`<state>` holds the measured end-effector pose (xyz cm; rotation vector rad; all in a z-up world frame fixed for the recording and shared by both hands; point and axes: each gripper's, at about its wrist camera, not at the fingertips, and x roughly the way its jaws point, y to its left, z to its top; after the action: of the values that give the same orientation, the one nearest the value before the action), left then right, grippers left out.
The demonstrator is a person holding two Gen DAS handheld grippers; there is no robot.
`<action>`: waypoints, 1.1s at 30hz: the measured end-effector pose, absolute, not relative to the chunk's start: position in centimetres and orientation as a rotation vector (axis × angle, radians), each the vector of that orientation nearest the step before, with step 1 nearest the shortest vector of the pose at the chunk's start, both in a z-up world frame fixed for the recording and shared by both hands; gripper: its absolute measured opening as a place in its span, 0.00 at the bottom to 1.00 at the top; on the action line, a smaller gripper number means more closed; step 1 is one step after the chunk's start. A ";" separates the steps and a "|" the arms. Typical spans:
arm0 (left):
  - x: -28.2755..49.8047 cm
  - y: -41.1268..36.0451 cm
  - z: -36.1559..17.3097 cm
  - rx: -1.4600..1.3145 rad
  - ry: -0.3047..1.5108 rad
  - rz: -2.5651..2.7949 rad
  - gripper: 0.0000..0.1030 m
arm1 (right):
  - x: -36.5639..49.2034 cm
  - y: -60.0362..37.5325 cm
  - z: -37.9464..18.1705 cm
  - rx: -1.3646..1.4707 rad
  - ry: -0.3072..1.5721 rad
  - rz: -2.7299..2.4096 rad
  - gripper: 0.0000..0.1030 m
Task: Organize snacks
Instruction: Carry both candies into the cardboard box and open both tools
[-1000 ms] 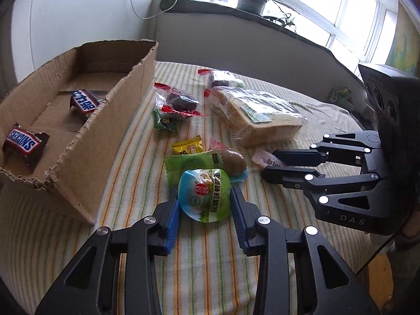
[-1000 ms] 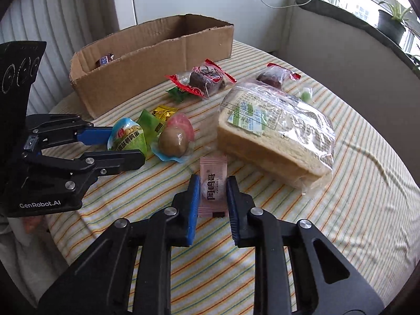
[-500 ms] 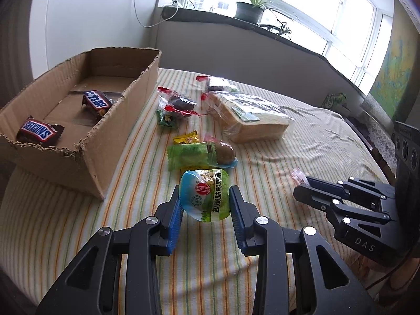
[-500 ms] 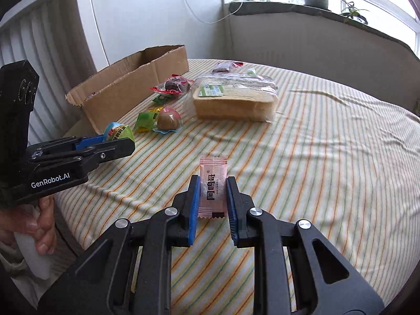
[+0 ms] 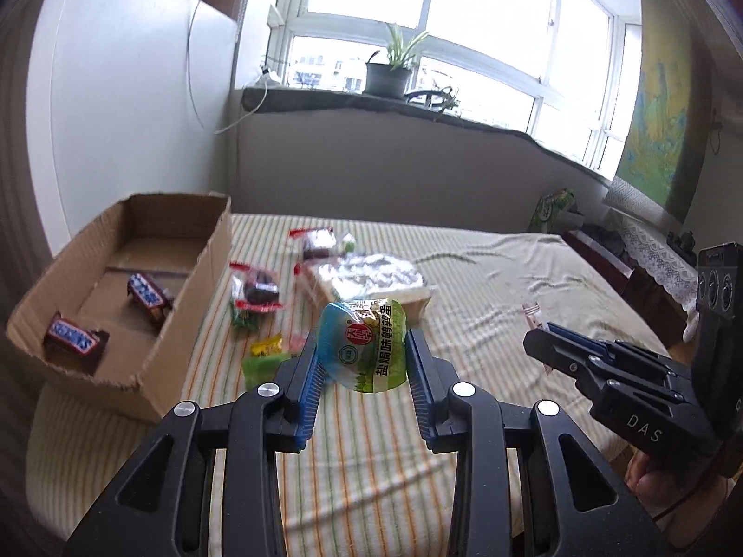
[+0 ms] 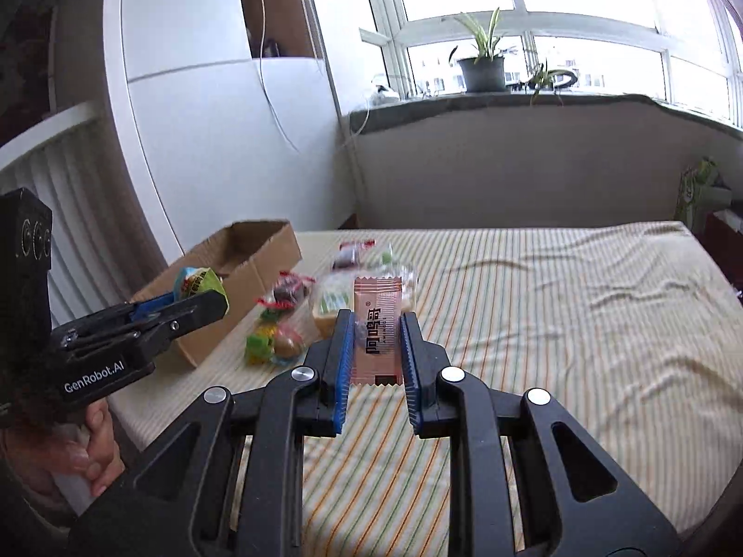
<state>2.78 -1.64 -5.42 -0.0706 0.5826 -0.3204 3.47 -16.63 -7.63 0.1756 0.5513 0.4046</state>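
Surroundings: cardboard box [image 5: 139,306] sat at the table's left edge on the striped tablecloth [image 5: 487,288], two Snickers bars [image 5: 74,339] inside. Beside the box lay loose snacks: red-wrapped cakes [image 5: 255,290], a yellow candy [image 5: 267,346], a green packet [image 5: 262,366], and a bagged bread loaf [image 5: 371,278]. A potted plant [image 5: 390,69] stood on the windowsill.

Left gripper [image 5: 364,362] was clamped on the blue-green pouch [image 5: 364,346], held in the air right of the box. Right gripper [image 6: 375,341] was clenched on the pink sachet [image 6: 377,325], above bare cloth, well apart from the box.

Versus a second earlier: both packets had been lifted off the table; the right gripper had pulled away from the loaf.
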 end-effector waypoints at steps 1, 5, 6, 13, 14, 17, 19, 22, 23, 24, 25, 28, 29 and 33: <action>2.6 -1.8 -4.5 -0.070 0.561 -0.327 0.32 | 3.4 -16.7 -6.6 0.174 0.532 0.398 0.20; 1.7 -2.2 -1.8 -0.072 0.495 -0.353 0.32 | 2.7 -17.3 -3.8 0.163 0.478 0.374 0.20; 1.6 -2.2 -1.5 -0.074 0.488 -0.358 0.32 | 2.5 -17.3 -3.4 0.159 0.471 0.367 0.20; 1.5 -1.0 -1.4 -0.095 0.471 -0.360 0.32 | 2.7 -15.7 -2.5 0.127 0.483 0.362 0.20; 1.7 -0.7 -1.5 -0.101 0.472 -0.357 0.32 | 2.9 -15.2 -2.5 0.121 0.488 0.367 0.20; 2.1 0.8 -1.9 -0.125 0.471 -0.336 0.32 | 3.9 -13.3 -2.7 0.099 0.507 0.389 0.20; 2.4 2.0 -2.2 -0.136 0.471 -0.319 0.32 | 4.5 -11.6 -2.8 0.084 0.521 0.410 0.20; 3.1 4.3 -2.9 -0.150 0.478 -0.281 0.32 | 5.8 -8.6 -3.2 0.065 0.545 0.454 0.20; 3.4 5.1 -3.1 -0.155 0.481 -0.266 0.32 | 6.2 -7.5 -3.3 0.061 0.553 0.473 0.20; 3.6 5.9 -3.3 -0.158 0.483 -0.251 0.32 | 6.7 -6.4 -3.5 0.057 0.562 0.494 0.20; 3.8 6.8 -3.5 -0.160 0.484 -0.233 0.32 | 7.2 -5.3 -3.7 0.054 0.569 0.514 0.20; 4.6 9.5 -4.1 -0.171 0.488 -0.172 0.32 | 8.5 -1.9 -4.2 0.043 0.586 0.581 0.20; 4.8 10.5 -4.2 -0.178 0.490 -0.152 0.32 | 8.9 -0.8 -4.3 0.040 0.591 0.603 0.20; 5.6 14.0 -4.7 -0.201 0.499 -0.073 0.32 | 10.0 3.0 -4.7 0.031 0.604 0.684 0.20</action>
<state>5.62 13.99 -4.68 -0.2013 0.4990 -0.0730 10.03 3.02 -4.67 0.0307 0.6036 0.6838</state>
